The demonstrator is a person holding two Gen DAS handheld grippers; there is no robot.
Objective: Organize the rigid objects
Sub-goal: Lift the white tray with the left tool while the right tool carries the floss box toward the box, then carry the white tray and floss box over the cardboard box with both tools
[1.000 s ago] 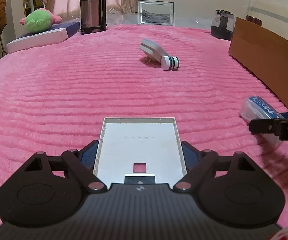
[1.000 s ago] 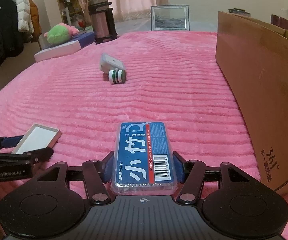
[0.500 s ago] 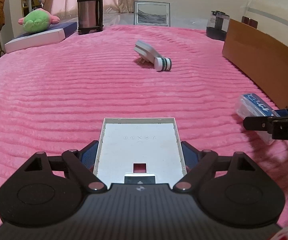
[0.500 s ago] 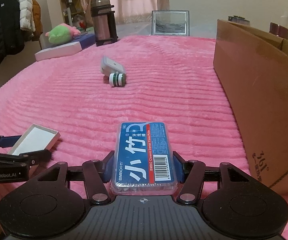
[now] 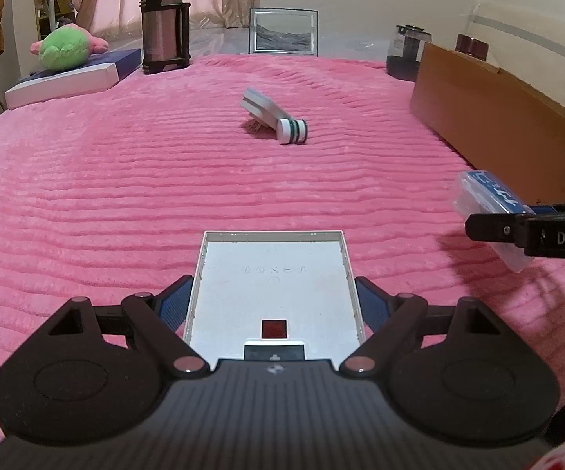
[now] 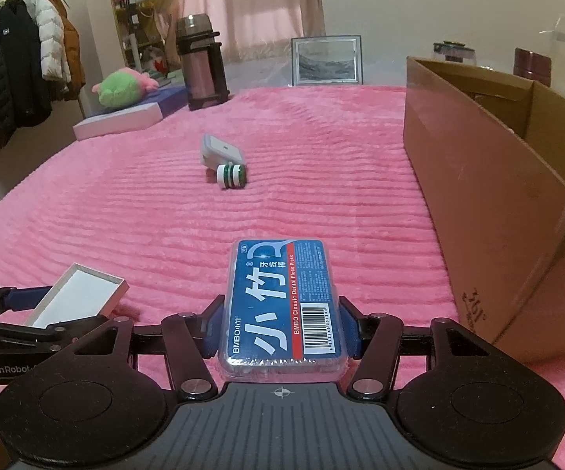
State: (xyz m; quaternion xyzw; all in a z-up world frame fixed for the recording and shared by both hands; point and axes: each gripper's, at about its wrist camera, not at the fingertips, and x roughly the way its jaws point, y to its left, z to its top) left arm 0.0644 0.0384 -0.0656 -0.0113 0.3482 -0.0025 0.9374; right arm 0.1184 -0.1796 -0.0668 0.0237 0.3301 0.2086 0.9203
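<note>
The left hand-held gripper [image 5: 274, 305] grasps a shallow white box lid [image 5: 274, 286] by its two long sides, open face up, above the pink ribbed blanket [image 5: 125, 196]. The right hand-held gripper [image 6: 282, 329] is clenched on a clear case of BMBO dental floss picks [image 6: 282, 301] with a blue label, held just beside the open cardboard box [image 6: 497, 196] at the blanket's right edge. Farther out on the blanket, well apart from both, a white device [image 6: 221, 149] lies touching a white and green ringed cylinder [image 6: 232, 175].
</note>
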